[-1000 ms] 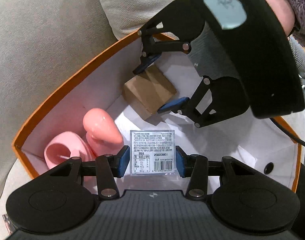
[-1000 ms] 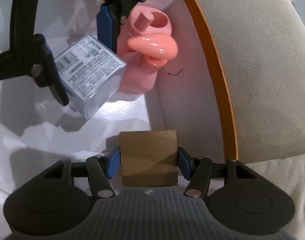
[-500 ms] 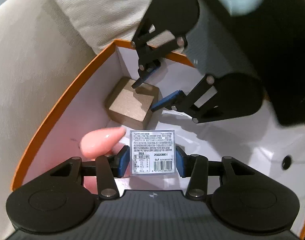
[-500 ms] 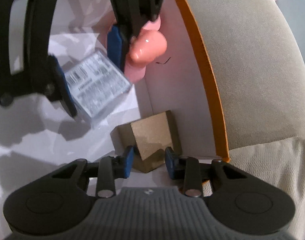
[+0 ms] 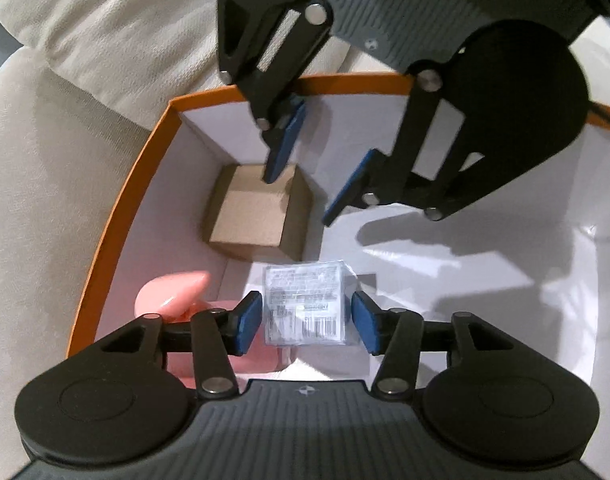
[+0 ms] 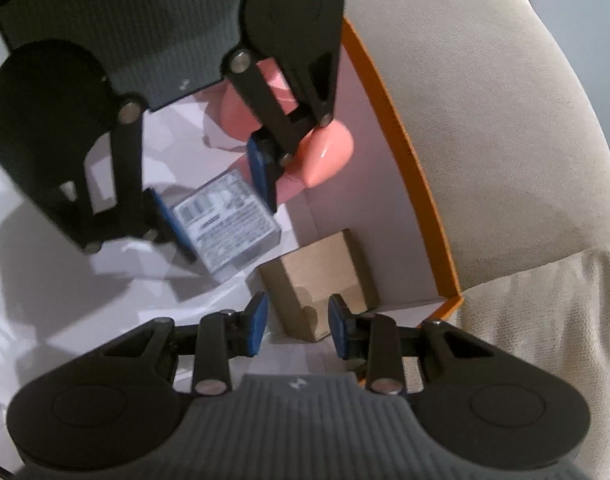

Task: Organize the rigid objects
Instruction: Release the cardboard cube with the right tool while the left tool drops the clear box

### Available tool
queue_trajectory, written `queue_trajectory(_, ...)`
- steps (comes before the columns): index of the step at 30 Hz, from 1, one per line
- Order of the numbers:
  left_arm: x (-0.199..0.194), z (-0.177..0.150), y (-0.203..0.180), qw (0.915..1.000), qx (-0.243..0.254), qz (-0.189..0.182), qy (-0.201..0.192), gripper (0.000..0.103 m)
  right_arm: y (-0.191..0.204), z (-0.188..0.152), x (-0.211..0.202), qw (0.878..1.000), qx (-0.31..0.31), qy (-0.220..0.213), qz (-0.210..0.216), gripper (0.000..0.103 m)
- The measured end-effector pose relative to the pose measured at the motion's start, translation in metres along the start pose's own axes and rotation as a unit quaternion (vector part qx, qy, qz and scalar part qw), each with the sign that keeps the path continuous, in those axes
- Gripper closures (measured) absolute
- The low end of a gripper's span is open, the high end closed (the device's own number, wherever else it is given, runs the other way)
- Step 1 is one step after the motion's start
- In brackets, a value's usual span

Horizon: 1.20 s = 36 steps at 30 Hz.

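Rigid objects, three of them, sit inside the orange-rimmed box with white inner walls [image 5: 117, 216], which rests on beige sofa cushions [image 5: 45, 168]. In your left wrist view the small brown cardboard cube [image 5: 257, 216] stands in the box's corner at about 11 o'clock, close against the two walls. The clear plastic cube with a printed barcode label [image 5: 305, 304] lies on the white floor at centre, just below the cardboard cube and apart from it. The glossy pink plastic toy [image 5: 173, 292] lies at 8 o'clock, beside the left wall and partly hidden by your gripper.

Your left hand-held gripper [image 5: 305, 322] has just been opening its jaws: the clear cube is between the blue pads [image 5: 249, 322], with a gap on each side, so nothing is gripped.

Your right hand-held gripper [image 6: 297, 330] holds nothing; its jaws stand fairly narrow, above the cardboard cube [image 6: 317, 280], which shows between the pads without touching them. In that view the clear cube [image 6: 229, 224] is at 10 o'clock from the cardboard cube, and the pink toy [image 6: 325, 152] at 12 o'clock against the orange-edged wall [image 6: 417, 184].
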<state>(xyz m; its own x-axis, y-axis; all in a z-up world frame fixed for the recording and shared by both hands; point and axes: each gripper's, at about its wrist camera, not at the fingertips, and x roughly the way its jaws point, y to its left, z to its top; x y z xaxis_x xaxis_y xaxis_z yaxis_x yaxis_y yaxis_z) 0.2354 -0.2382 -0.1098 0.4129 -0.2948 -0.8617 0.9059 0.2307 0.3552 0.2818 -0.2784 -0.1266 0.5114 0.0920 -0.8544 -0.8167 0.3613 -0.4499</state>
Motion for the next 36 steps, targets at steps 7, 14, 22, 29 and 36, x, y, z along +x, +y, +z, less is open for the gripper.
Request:
queue_trajectory(7,-0.015,-0.002,0.017,0.9974,-0.069,-0.019,0.004,0.033,0.0,0.002,-0.011,1.0,0.014,-0.01,0.017,0.069)
queue_trajectory(14,-0.029,-0.023,0.038,0.9826,-0.181,-0.043,0.0,0.037,-0.021,0.015,-0.017,0.99,0.129,-0.033,0.046,0.076)
queue_trajectory(22,-0.042,-0.044,0.065,0.9516,-0.297,-0.077,-0.011,0.062,-0.043,0.036,0.004,0.979,0.196,-0.015,0.05,0.092)
queue_trajectory(29,-0.03,-0.045,0.07,0.9497,-0.302,-0.082,-0.005,0.076,-0.05,0.045,0.022,0.977,0.198,-0.01,0.081,0.093)
queue_trajectory(36,-0.019,-0.045,0.081,0.9396,-0.322,-0.115,-0.016,0.08,-0.061,0.049,0.03,0.963,0.243,-0.013,0.114,0.103)
